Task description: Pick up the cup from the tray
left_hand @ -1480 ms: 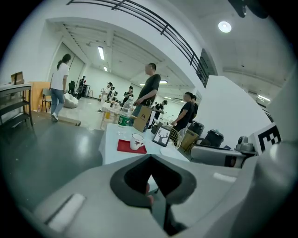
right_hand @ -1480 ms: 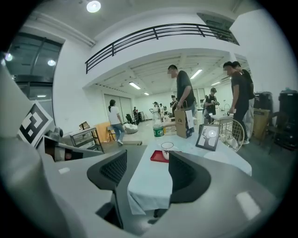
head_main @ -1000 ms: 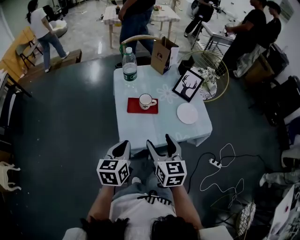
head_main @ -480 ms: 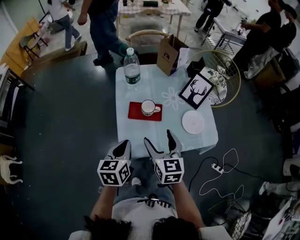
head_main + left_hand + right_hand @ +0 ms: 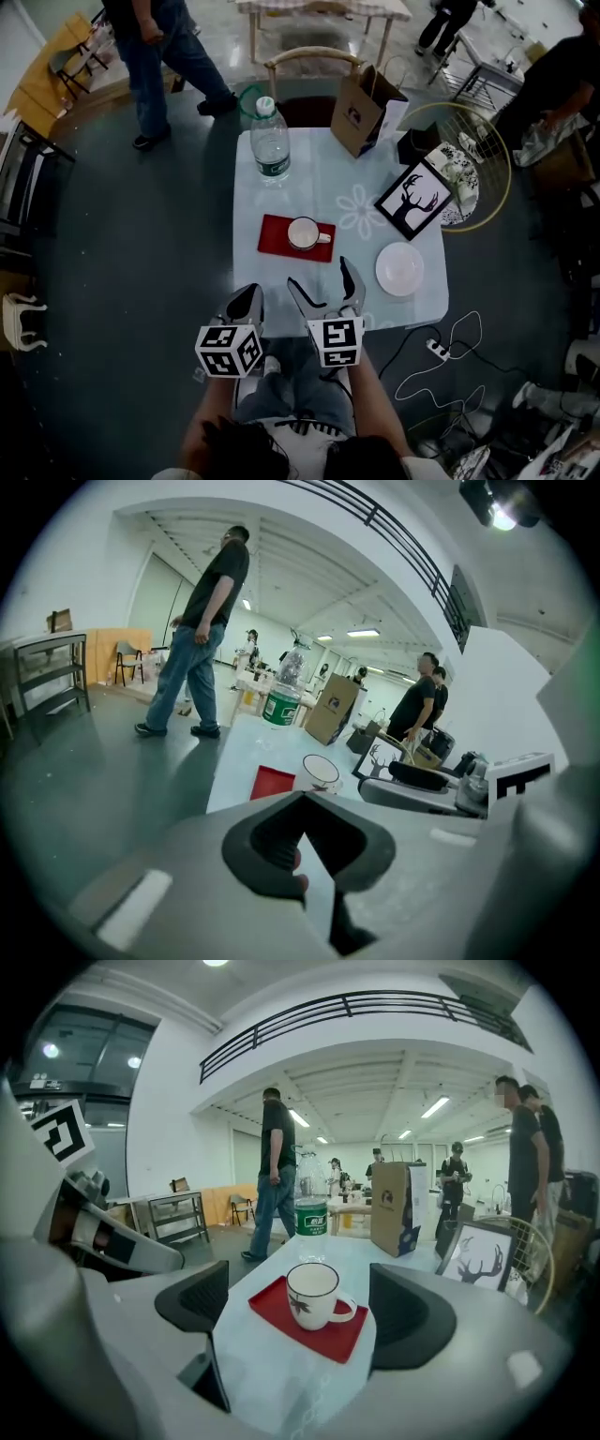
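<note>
A white cup (image 5: 305,233) with a dark rim and a leaf print stands on a flat red tray (image 5: 277,240), mid-table, handle to the right. In the right gripper view the cup (image 5: 314,1295) and tray (image 5: 338,1340) lie straight ahead, beyond the pads (image 5: 200,1303). My right gripper (image 5: 323,284) hangs over the table's near edge; its jaws have just been opening and stand wide, nothing between them. My left gripper (image 5: 247,302) is just left of it, short of the edge, shut and empty. From the left gripper view the cup (image 5: 321,772) is ahead, slightly right.
On the pale blue table (image 5: 272,286) stand a water bottle (image 5: 271,142), a paper bag (image 5: 367,114), a framed deer picture (image 5: 421,198) and a white plate (image 5: 400,269). A chair (image 5: 309,70) is behind it, a person (image 5: 155,47) walks at far left, cables (image 5: 436,349) lie at right.
Both grippers have moved forward to the table's near edge. The right jaws have spread wider. The table now sits closer in the head view, and the walking person has gone left.
</note>
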